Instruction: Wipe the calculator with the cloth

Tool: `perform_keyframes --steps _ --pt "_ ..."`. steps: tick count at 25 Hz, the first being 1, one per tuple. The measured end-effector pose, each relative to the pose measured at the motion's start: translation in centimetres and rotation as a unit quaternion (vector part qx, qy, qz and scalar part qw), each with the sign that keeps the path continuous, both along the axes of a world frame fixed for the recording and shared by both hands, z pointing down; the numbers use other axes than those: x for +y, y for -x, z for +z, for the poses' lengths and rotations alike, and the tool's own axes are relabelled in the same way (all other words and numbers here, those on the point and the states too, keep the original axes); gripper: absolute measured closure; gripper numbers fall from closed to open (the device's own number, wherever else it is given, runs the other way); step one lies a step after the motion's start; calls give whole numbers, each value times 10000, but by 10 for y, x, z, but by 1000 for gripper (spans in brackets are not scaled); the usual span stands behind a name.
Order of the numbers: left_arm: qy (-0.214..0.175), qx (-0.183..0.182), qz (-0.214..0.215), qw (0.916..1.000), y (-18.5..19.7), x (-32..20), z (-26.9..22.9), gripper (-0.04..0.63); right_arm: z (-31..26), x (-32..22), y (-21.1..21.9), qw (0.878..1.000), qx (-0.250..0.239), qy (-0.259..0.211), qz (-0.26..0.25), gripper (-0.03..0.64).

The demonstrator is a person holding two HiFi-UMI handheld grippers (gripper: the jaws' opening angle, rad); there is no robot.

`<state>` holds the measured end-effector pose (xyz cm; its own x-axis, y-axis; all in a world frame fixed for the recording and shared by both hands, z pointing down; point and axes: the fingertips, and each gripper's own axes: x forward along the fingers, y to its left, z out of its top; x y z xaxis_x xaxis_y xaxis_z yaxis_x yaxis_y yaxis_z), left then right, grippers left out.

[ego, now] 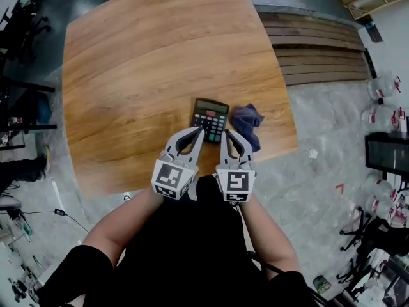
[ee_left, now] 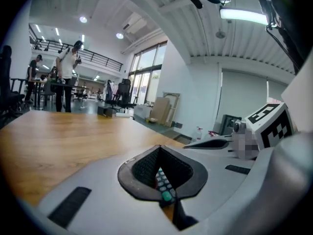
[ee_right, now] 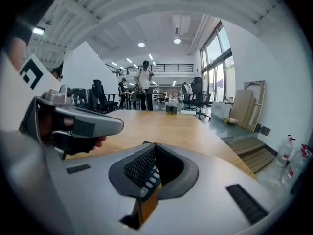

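Observation:
A dark calculator [ego: 210, 119] lies near the front right of the wooden table [ego: 140, 62], with a crumpled blue cloth [ego: 246, 124] just to its right. My left gripper [ego: 200, 132] is shut and empty, its tips over the calculator's near edge. My right gripper [ego: 227, 133] is also shut and empty, its tips between the calculator and the cloth. In the left gripper view the calculator's keys [ee_left: 164, 185] show through the gap below the closed left gripper [ee_left: 159, 148]. The right gripper view shows calculator keys [ee_right: 149, 180] below the closed right gripper [ee_right: 155, 145]. The cloth is hidden in both gripper views.
Wooden steps [ego: 319, 50] lie to the right of the table, with water bottles [ego: 383, 85] on the floor beyond them. A small black box [ee_right: 171, 109] stands at the table's far end. People [ee_left: 66, 77] and office chairs are far off behind the table.

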<state>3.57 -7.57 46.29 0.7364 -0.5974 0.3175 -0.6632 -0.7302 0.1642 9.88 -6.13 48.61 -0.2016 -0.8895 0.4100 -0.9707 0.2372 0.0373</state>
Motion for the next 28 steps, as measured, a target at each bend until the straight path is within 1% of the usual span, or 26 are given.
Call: perform_keyframes --steps 4,9,10,15,19,22,24,28 --pt "262 -208 101 9994 4 -11 35 588 53 -12 -3 9978 346 527 197 601" --pt "509 -449 306 9972 8 -20 66 588 88 -16 0 9946 402 867 404 601" --pt "550 -478 343 9968 8 -22 71 587 91 -17 0 9941 399 907 439 601" --pt "763 -657 469 9938 10 -25 95 532 105 -20 -4 9910 351 1124 637 601" --pt "1047 -614 521 9912 10 -25 109 471 114 -21 -8 9886 568 1226 661 601" --pt "1301 -570 504 9886 14 -27 113 439 116 -19 -9 9880 577 1270 656 601" --pt "1451 -595 542 9861 16 -26 116 434 116 -18 -10 9874 615 1297 659 601" --pt "1599 -625 624 9832 17 -26 116 431 116 -18 -10 9868 619 1313 719 601"
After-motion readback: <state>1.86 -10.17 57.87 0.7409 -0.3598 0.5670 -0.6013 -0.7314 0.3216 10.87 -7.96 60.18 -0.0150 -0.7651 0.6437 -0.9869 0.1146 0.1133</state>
